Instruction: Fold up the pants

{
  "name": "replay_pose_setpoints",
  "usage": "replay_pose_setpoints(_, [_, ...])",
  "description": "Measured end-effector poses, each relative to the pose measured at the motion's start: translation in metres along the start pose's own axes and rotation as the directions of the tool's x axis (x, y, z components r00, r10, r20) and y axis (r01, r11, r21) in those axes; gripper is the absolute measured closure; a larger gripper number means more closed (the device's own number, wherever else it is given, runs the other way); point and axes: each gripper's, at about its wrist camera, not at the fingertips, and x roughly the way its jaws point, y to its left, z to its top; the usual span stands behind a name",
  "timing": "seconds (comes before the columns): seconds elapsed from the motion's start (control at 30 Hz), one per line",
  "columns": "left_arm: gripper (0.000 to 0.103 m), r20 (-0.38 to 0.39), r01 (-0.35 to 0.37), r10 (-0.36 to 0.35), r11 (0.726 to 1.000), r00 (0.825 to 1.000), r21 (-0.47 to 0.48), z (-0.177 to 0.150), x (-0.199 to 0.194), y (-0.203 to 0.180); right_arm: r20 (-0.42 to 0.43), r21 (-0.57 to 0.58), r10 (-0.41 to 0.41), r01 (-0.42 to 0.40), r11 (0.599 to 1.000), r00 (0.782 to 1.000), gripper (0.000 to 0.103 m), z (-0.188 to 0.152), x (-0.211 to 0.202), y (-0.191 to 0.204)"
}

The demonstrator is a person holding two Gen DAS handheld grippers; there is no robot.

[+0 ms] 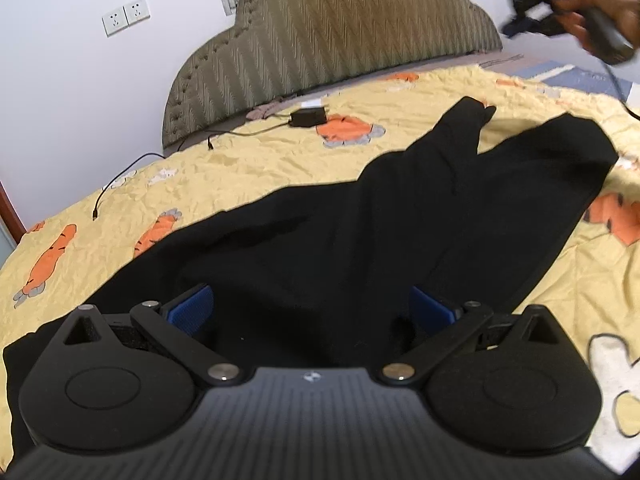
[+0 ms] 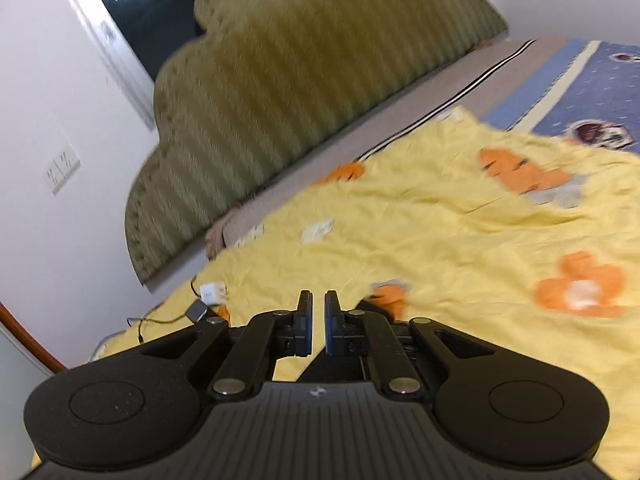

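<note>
Black pants (image 1: 400, 216) lie spread on the yellow carrot-print bedspread (image 1: 240, 168), waist end near me and two legs reaching toward the far right. My left gripper (image 1: 310, 308) is open, its blue pads wide apart right over the waist part. My right gripper (image 2: 317, 322) is nearly shut with a thin gap between the pads and holds nothing; it hovers above the bedspread. A bit of the black pants (image 2: 366, 306) shows just under its fingers. The right gripper also shows in the left wrist view (image 1: 568, 4), held up high in a hand at the top right.
A padded olive headboard (image 1: 340, 40) stands at the far side. A black charger with cable (image 1: 308, 117) lies on the bedspread near it, also in the right wrist view (image 2: 200, 310). A blue patterned cover (image 2: 592, 88) lies at the far right. Wall sockets (image 1: 126, 16) sit on the left wall.
</note>
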Motion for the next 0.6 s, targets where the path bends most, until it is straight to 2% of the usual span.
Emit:
replay_pose_setpoints(0.1, [0.0,0.02,-0.005,0.005,1.0,1.0,0.002,0.002,-0.005,0.001,0.015,0.026,-0.038,0.038,0.999,0.999,0.097,-0.005,-0.03,-0.028])
replay_pose_setpoints(0.2, [0.0,0.014,-0.012,0.012,1.0,1.0,-0.017,0.005,-0.006,0.004,-0.077,-0.009,-0.002,0.001,1.0,0.997,0.097,-0.014,-0.025,-0.032])
replay_pose_setpoints(0.3, [0.0,0.008,-0.017,0.017,0.999,1.0,-0.041,0.009,-0.011,0.005,-0.094,0.087,0.063,-0.054,0.995,0.994,0.096,-0.024,0.001,-0.029])
replay_pose_setpoints(0.37, [0.0,0.023,-0.025,0.026,0.999,0.999,-0.035,0.011,-0.018,0.004,-0.135,0.163,0.085,-0.062,0.985,0.987,0.096,-0.029,0.03,-0.027])
replay_pose_setpoints(0.43, [0.0,0.038,-0.039,0.04,0.999,0.998,-0.011,0.013,-0.022,0.002,-0.165,0.158,0.035,-0.009,0.987,0.986,0.096,-0.034,0.057,-0.021])
replay_pose_setpoints(0.47, [0.0,0.042,-0.047,0.047,0.999,0.998,0.005,0.014,-0.022,0.0,-0.177,0.157,0.047,-0.019,0.987,0.983,0.096,-0.037,0.069,-0.019])
replay_pose_setpoints(0.53, [0.0,0.047,-0.066,0.064,0.997,0.997,0.037,0.014,-0.022,-0.002,-0.199,0.205,0.128,-0.087,0.975,0.972,0.096,-0.043,0.087,-0.019])
replay_pose_setpoints(0.57, [0.0,0.049,-0.074,0.071,0.996,0.996,0.047,0.014,-0.021,-0.003,-0.203,0.219,0.131,-0.086,0.972,0.97,0.095,-0.047,0.094,-0.02])
replay_pose_setpoints(0.6, [0.0,0.051,-0.076,0.074,0.996,0.996,0.052,0.014,-0.021,-0.002,-0.192,0.214,0.096,-0.054,0.975,0.977,0.095,-0.052,0.096,-0.02])
